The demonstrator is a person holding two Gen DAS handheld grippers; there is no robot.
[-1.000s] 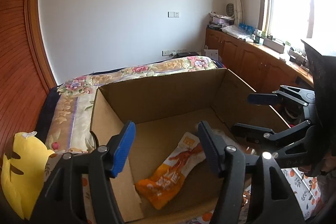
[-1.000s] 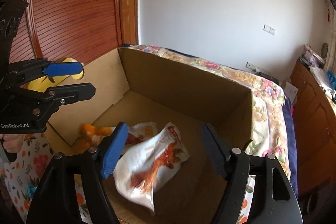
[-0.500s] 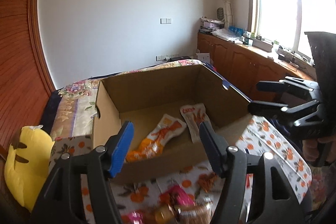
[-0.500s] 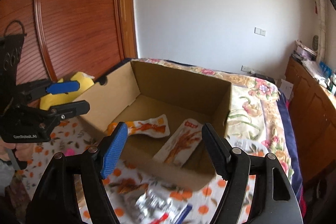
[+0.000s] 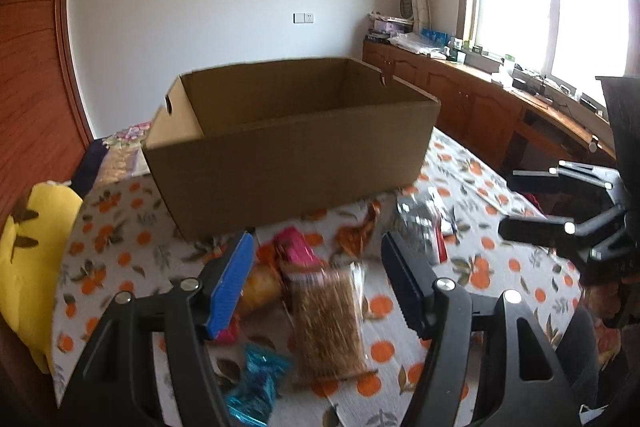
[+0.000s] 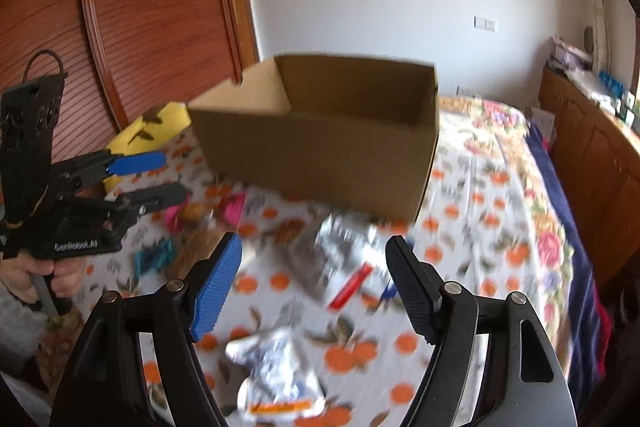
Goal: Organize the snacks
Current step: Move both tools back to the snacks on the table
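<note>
Two grippers: both in the air over the bed, in front of the box, neither touching a snack.
Left gripper (image 5: 316,279): fingers apart, nothing between them; it hangs above the brown packet.
Right gripper (image 6: 316,287): fingers apart, holding nothing; it hangs above the silver packets.
Box (image 5: 288,155): open brown cardboard box standing on the bedspread, behind the loose snacks; its inside floor is hidden from both views.
Bedspread (image 5: 120,243): white cloth with orange fruit print, covering the bed.
Brown packet (image 5: 326,323): clear wrapper with brown contents, lying flat just below the left fingers.
Pink packet (image 5: 296,249): lying just behind the brown packet, touching it, near the box's front wall.
Blue wrapper (image 5: 256,383): crinkled, to the left of the brown packet, partly behind the left gripper's body.
Silver packet (image 6: 340,247): blurred, lying near the box's front corner between the right fingers.
Second silver packet (image 6: 276,375): closer to the camera, with an orange strip along its near edge.
Red stick (image 6: 352,285): thin, lying just beside the first silver packet.
Yellow cushion (image 5: 24,267): at the bed's left edge, apart from the snacks.
</note>
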